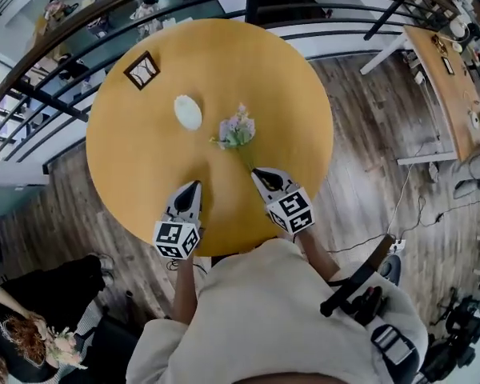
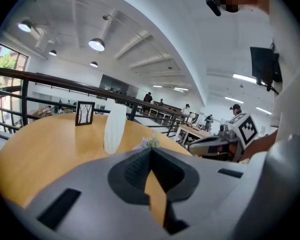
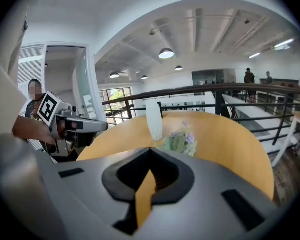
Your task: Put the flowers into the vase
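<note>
Closest in, the right gripper (image 3: 151,148) has its grey plastic jaws pressed together at the tip with nothing visibly between them. The left gripper (image 2: 150,149) is closed and empty in the same way. Both hover low over the near edge of the round yellow wooden table (image 1: 272,78). Just ahead of the right gripper lies the bunch of pale lilac flowers (image 1: 237,130) with green leaves. It is on its side, and its thin stem runs back towards that gripper's tip; whether stem and tip touch cannot be made out. Beyond the flowers and a little to the right gripper's left, almost straight ahead of the left gripper, the tall white vase (image 1: 188,112) stands upright, near the blooms but apart from them. Nothing sticks out of its mouth, so it appears empty, though its inside is not really visible. Farther off, towards the far rim, stands a small dark-framed picture (image 1: 142,70). The step in hand seems to be the pick-up. The right jaws would first have to part, then close on the stem low down rather than on the soft blossoms. From there the bunch can swing stem-end down over the vase mouth. The vase looks narrow and easy to tip, so the left gripper would do well to steady its side during insertion.
</note>
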A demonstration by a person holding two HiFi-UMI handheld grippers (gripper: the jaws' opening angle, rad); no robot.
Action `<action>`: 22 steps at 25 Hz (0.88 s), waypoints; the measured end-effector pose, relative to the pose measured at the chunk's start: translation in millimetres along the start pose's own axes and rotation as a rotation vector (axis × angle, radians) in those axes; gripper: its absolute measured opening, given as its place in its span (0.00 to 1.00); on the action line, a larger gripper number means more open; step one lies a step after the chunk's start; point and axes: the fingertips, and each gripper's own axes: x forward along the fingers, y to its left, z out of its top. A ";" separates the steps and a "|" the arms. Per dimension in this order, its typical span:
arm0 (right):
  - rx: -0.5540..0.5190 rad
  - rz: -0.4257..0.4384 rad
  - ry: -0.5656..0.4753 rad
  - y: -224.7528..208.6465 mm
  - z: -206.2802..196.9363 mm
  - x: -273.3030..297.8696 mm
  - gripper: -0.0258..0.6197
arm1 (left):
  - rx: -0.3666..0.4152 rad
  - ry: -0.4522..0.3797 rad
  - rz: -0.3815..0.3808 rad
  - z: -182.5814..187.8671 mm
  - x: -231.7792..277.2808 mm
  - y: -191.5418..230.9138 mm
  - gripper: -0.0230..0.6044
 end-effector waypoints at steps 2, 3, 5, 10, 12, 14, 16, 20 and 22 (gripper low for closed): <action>0.018 0.017 0.034 0.6 -13.8 -1.7 0.05 | -0.011 0.019 0.003 -7.4 3.6 -3.8 0.05; 0.028 0.028 0.053 1.3 -20.2 -1.9 0.05 | -0.019 0.027 0.004 -10.4 5.6 -5.2 0.05; 0.053 0.049 0.101 2.4 -33.2 -0.8 0.05 | -0.038 0.042 0.005 -16.7 9.7 -7.5 0.05; 0.119 0.050 0.265 -5.7 -68.5 12.1 0.16 | -0.070 0.071 0.004 -32.8 17.2 -9.8 0.05; 0.125 0.059 0.361 -11.0 -83.2 23.3 0.47 | -0.074 0.072 0.009 -33.3 18.0 -8.4 0.05; 0.106 0.061 0.449 -20.6 -93.9 38.0 0.55 | -0.076 0.066 0.019 -31.1 18.5 -4.7 0.05; 0.088 0.040 0.522 -34.7 -99.1 55.1 0.56 | -0.079 0.060 0.037 -29.1 16.5 1.2 0.05; 0.102 -0.006 0.633 -59.8 -99.5 88.8 0.55 | -0.102 0.047 0.091 -29.3 3.9 16.1 0.05; 0.076 -0.051 0.669 -71.4 -100.6 98.4 0.42 | -0.114 0.039 0.115 -29.8 -3.0 22.1 0.05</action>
